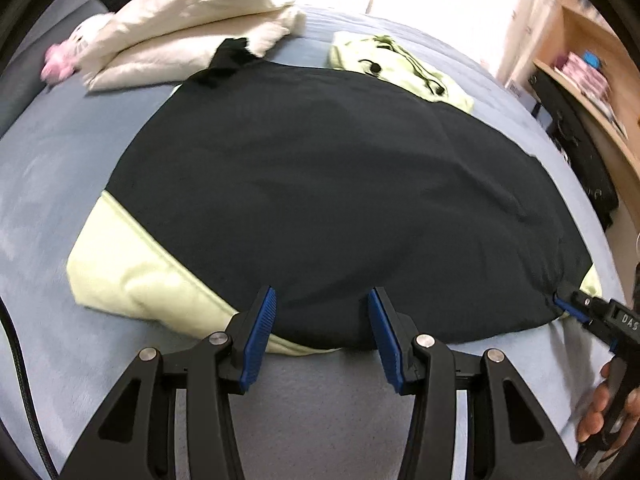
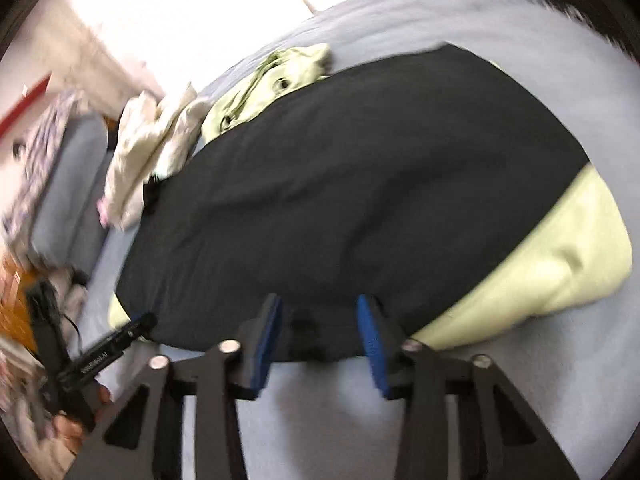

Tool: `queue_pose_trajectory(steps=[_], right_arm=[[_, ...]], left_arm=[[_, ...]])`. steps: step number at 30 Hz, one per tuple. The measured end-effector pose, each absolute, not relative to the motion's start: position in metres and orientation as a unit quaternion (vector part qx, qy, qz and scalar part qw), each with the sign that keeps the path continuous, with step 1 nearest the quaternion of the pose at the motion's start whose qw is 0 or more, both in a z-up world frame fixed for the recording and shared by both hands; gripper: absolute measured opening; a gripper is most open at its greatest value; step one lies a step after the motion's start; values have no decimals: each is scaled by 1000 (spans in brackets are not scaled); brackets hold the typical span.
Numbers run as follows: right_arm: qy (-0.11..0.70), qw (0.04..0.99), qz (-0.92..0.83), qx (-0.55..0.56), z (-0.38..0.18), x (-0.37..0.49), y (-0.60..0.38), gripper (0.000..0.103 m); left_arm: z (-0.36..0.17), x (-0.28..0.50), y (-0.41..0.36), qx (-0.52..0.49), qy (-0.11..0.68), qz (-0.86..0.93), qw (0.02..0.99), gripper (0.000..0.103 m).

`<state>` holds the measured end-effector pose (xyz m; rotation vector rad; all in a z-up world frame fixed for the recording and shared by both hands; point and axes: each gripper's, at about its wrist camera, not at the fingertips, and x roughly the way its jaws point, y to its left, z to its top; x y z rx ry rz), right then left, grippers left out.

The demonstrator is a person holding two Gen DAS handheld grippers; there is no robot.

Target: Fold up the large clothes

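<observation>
A large black and pale-green garment lies spread on the blue-grey bed, black panel up, green showing at its left corner. My left gripper is open, its blue pads at the garment's near hem. My right gripper shows at the right edge of the left wrist view, at the garment's right corner. In the right wrist view the same garment fills the middle and my right gripper is open at the black hem. The left gripper appears there at the left.
A cream folded blanket and a pink plush lie at the bed's far left. A green crumpled garment lies beyond the black one. A wooden shelf with dark bags stands right of the bed. The bed sheet is bare near me.
</observation>
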<state>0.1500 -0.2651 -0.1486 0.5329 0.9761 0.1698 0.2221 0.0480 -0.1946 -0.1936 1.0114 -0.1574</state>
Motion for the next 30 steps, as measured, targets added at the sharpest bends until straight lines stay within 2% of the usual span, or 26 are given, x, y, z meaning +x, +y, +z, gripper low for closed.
queue_pose_trajectory(steps=[9, 19, 25, 30], right_arm=[[462, 862, 47, 202, -150, 141, -244, 37], [482, 858, 22, 178, -151, 148, -233, 38], [518, 850, 5, 92, -147, 161, -204, 50], [571, 816, 8, 94, -144, 182, -205, 55]], left_arm=[[-193, 213, 53, -87, 483, -57, 869, 47], [-181, 221, 58, -80, 521, -45, 849, 47], [-161, 236, 59, -41, 532, -34, 845, 47], [-132, 263, 54, -4, 521, -44, 852, 47]])
